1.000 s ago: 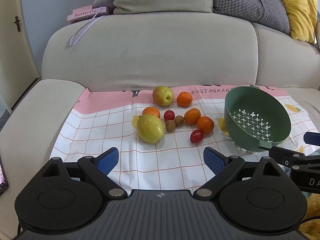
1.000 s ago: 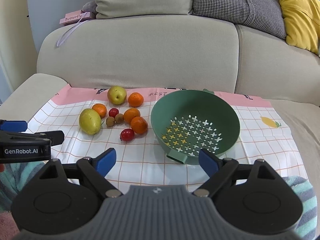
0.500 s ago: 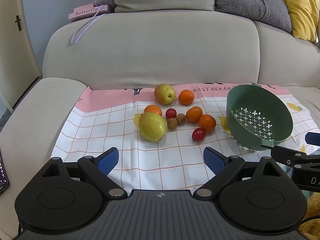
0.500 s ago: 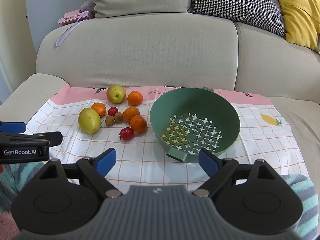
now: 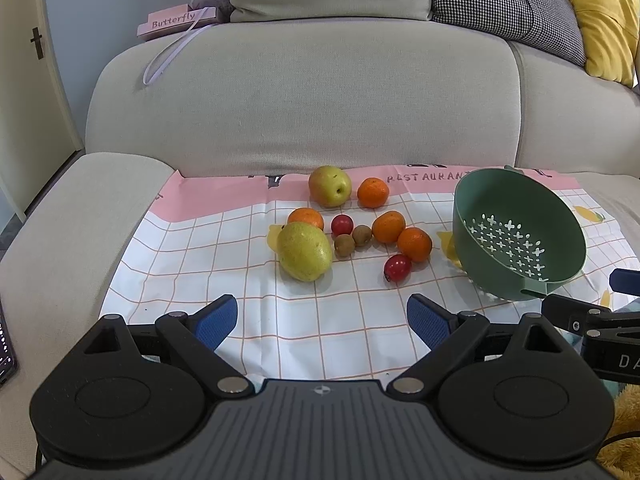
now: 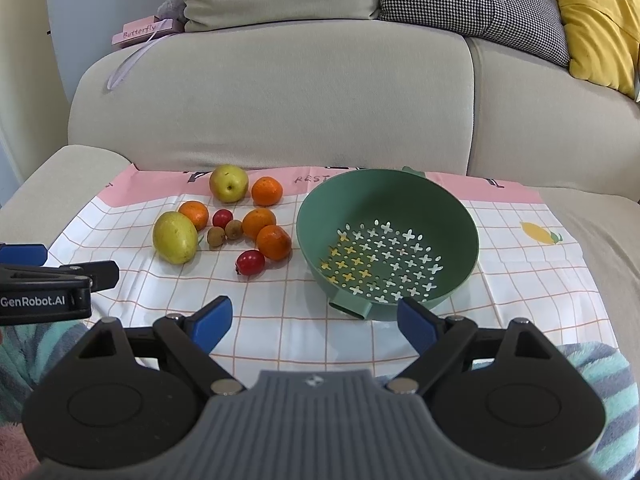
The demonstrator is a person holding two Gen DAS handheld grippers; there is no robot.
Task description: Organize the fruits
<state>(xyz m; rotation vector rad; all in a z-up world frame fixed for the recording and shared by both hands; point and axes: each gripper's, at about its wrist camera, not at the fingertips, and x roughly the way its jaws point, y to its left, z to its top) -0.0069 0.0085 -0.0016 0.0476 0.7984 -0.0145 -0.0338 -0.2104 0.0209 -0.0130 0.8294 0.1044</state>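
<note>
A cluster of fruit lies on a checked cloth (image 5: 320,320) on the sofa seat: a yellow-green pear (image 5: 305,251), an apple (image 5: 330,186), several oranges such as one (image 5: 415,244), a red fruit (image 5: 397,267) and two small brown fruits (image 5: 344,245). A green colander (image 5: 520,236) sits tilted to their right, empty; it also shows in the right wrist view (image 6: 387,240). My left gripper (image 5: 322,322) is open and empty, short of the pear. My right gripper (image 6: 314,322) is open and empty, in front of the colander's handle.
The sofa back (image 5: 304,100) rises behind the cloth, with grey, houndstooth and yellow cushions (image 5: 604,20) on top. A pink "Butterfly" box (image 5: 180,22) sits on the back's left. The armrest (image 5: 72,240) is at left. A striped blanket (image 6: 600,368) lies at front right.
Both views shift slightly; the fruit and colander sit a little lower in the left wrist view. Both grippers stay open. No fruit has moved.
</note>
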